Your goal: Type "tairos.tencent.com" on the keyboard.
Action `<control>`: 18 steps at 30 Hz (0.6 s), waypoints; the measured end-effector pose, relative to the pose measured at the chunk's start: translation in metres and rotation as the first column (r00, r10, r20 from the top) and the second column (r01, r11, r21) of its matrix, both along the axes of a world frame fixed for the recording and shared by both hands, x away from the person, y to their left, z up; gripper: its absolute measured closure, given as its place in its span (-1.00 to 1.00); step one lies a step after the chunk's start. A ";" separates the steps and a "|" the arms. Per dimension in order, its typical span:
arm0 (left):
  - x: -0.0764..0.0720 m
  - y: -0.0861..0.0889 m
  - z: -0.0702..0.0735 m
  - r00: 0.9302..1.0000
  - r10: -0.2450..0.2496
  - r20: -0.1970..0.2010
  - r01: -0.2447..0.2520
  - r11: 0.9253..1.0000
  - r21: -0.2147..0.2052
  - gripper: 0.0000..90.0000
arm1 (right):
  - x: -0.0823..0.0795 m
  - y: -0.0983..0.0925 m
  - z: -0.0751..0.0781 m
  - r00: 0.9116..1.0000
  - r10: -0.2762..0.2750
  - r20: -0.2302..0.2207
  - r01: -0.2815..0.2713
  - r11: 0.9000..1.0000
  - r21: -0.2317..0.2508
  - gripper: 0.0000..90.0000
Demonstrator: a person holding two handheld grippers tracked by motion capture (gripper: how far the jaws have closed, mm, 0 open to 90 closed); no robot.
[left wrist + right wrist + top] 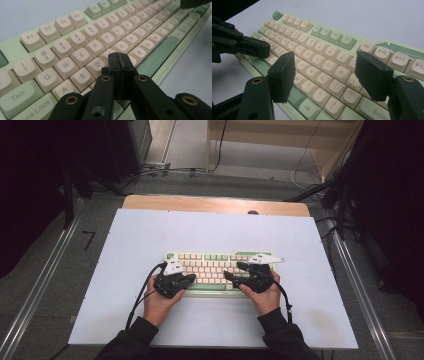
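While both hands sit at the near edge of the keyboard [215,270], the board itself lies about mid-desk, long side parallel w/ the near edge of the desk [125,320], a bit nearer that edge than the far one.

Going left to right in the high view: left hand [157,305] comes in from the near edge, dark sleeve at the wrist, holding the left gripper [190,279] over the board's near-left corner area. Cable trails back off it toward the near edge. In the left gripper view its jaws are pressed flat together, nothing between them, tips [121,63] hovering over the D/F keys approx.; can't tell if they touch a keycap. Keys are cream w/ pale green case & green Tab/Caps Lock keys.

Mid-board: cream letter rows, green function keys along the far edge of the board.

Right side: right hand [265,295] holds the right gripper [232,271] over the board's near-right part, jaws pointing left toward the other gripper; the two are near, not touching. In the right gripper view its jaws stand wide apart [324,72], nothing gripped, w/ the K/L/O/P keys showing between them. Left gripper shows farther off at that view's left, over the board's far end.
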State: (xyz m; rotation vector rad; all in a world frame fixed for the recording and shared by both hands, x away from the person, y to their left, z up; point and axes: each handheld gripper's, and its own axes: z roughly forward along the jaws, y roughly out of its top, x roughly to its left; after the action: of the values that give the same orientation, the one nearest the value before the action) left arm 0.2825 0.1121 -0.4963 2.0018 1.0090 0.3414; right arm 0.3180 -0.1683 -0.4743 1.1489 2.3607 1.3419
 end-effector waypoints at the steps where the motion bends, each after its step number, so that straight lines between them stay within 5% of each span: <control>1: 0.000 -0.001 0.000 1.000 -0.002 -0.001 0.002 1.000 -0.001 1.00 | 0.000 0.000 0.000 1.000 -0.001 0.000 0.001 1.000 0.000 -0.30; 5: 0.000 0.000 0.002 1.000 -0.001 -0.002 0.001 1.000 -0.008 1.00 | -0.001 0.000 0.000 1.000 -0.003 0.002 0.003 1.000 0.002 -0.29; 13: -0.001 0.012 0.012 0.997 0.045 0.063 -0.038 0.993 -0.110 1.00 | -0.002 0.000 0.000 1.000 0.003 -0.002 -0.003 1.000 -0.002 -0.29; 18: 0.000 0.018 0.014 0.993 0.095 0.071 -0.083 0.984 -0.160 0.61 | -0.003 0.000 -0.001 1.000 0.004 -0.004 -0.004 1.000 -0.004 -0.29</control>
State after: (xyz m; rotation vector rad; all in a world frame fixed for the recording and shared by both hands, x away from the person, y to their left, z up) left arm 0.2830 0.1297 -0.4819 1.7931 1.0452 0.3741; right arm 0.3149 -0.1687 -0.4754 1.1482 2.3687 1.3360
